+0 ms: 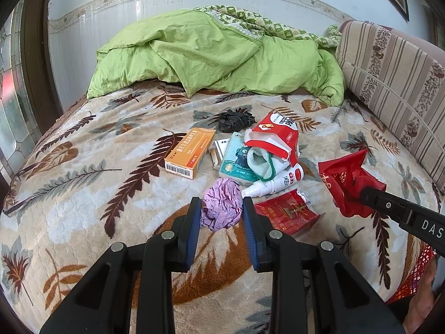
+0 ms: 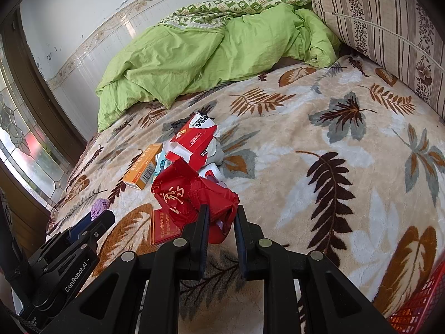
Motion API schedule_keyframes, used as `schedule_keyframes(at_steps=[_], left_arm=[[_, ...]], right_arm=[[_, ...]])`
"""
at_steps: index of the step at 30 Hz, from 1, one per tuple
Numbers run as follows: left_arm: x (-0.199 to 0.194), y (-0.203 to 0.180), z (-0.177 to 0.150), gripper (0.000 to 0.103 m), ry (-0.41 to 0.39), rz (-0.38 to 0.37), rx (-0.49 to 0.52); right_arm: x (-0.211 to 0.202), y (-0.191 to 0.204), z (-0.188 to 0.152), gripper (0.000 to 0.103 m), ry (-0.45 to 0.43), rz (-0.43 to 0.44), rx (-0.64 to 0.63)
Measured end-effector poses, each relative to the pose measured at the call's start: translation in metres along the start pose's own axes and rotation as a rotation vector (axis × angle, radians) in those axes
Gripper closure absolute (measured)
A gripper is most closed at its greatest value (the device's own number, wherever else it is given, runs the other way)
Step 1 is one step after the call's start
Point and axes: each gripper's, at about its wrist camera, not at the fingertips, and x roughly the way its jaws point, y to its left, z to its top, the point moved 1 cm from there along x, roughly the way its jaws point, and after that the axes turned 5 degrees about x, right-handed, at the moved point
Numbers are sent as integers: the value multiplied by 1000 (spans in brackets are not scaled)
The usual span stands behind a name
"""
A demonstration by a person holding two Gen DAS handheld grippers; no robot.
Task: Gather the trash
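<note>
Trash lies in a heap on a leaf-patterned blanket [image 1: 83, 194]. My left gripper [image 1: 221, 206] is shut on a crumpled purple paper wad [image 1: 222, 194], one blue pad pressing each side. In the right wrist view that wad [image 2: 99, 206] shows at the left gripper's tip [image 2: 97, 217]. My right gripper [image 2: 221, 211] is shut on a crumpled red plastic bag [image 2: 183, 192], held just above the blanket. The left wrist view shows the same bag [image 1: 345, 175] at the right. Loose in the heap are an orange medicine box [image 1: 192, 150], a red-and-white carton [image 1: 274, 136], a white spray bottle [image 1: 274, 182] and a red cigarette pack [image 1: 286, 214].
A black wad [image 1: 235, 121] and a teal packet [image 1: 236, 161] also lie in the heap. A green quilt [image 1: 217, 55] is bunched at the far end. A striped cushion [image 1: 389, 78] lines the right side. A red mesh basket [image 2: 417, 300] sits at the near right corner.
</note>
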Motion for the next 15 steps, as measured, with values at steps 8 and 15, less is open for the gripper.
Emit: schedule_keyframes(at_steps=[8,15], left_arm=[[0,-1,0,75,0,1,2],[0,-2,0,75,-1,2,3]], right_arm=[[-1,0,0,85,-3,1,0],[-3,-1,0,85,-9,2,8]])
